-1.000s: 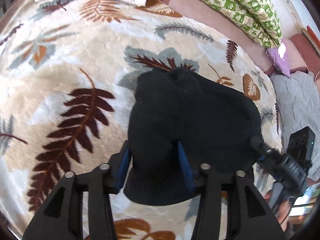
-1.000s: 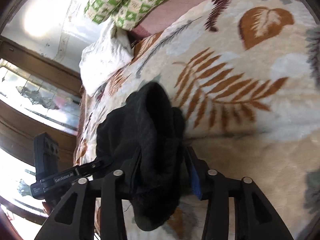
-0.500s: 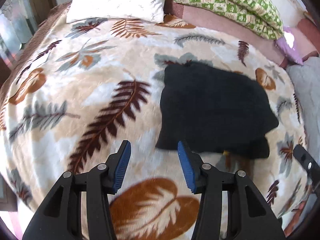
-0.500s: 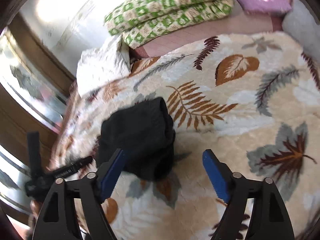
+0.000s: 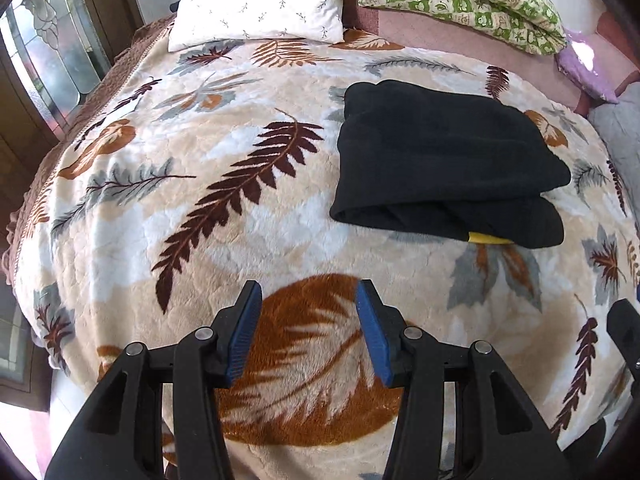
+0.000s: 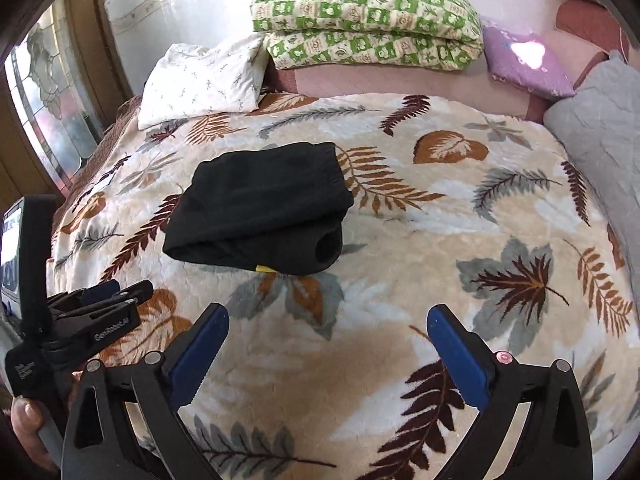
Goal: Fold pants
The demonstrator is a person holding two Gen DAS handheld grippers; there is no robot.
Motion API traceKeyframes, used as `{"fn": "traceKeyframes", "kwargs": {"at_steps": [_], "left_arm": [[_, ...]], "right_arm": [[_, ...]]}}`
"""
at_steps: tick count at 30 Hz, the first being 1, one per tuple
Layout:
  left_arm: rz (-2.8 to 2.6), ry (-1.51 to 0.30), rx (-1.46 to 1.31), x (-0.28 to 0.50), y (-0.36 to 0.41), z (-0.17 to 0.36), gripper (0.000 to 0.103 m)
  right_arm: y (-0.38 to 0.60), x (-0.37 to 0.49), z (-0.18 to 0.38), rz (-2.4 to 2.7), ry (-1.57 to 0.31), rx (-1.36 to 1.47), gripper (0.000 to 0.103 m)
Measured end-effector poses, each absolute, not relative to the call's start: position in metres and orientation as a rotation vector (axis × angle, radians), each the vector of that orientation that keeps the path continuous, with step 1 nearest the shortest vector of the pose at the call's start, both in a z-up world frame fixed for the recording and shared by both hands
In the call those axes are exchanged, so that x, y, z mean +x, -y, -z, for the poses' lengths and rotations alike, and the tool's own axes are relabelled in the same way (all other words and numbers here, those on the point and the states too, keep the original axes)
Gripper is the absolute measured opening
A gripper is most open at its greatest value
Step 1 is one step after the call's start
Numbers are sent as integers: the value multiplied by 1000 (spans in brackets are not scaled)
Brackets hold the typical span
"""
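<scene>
A plush cream blanket printed with brown and grey leaves (image 6: 400, 216) carries the folded black fleece pants (image 6: 260, 204), a compact stack near its middle showing a small yellow tag (image 6: 264, 269). A second ago both tools clamped them; now the left gripper (image 5: 308, 330) stands parted and empty, the right gripper (image 6: 328, 354) is opening, empty.

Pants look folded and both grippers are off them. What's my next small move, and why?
Probably just tuck the yellow tag under: the black pants lie in a compact fold on the blanket, the left gripper holds nothing, and the right gripper is opening, empty.
</scene>
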State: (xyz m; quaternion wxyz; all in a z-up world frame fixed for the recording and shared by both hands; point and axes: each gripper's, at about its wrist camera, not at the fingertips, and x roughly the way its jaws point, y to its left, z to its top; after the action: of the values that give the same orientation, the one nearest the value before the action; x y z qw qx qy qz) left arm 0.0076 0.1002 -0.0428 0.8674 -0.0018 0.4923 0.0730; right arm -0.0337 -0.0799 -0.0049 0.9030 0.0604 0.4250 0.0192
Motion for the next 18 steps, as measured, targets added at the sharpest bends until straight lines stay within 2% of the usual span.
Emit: {"fn": "traceKeyframes", "kwargs": {"at_steps": [18], "left_arm": [[-243, -978, -36, -23, -99, 50, 48]], "right_arm": [[93, -61, 21, -10, -860, 181, 101]]}}
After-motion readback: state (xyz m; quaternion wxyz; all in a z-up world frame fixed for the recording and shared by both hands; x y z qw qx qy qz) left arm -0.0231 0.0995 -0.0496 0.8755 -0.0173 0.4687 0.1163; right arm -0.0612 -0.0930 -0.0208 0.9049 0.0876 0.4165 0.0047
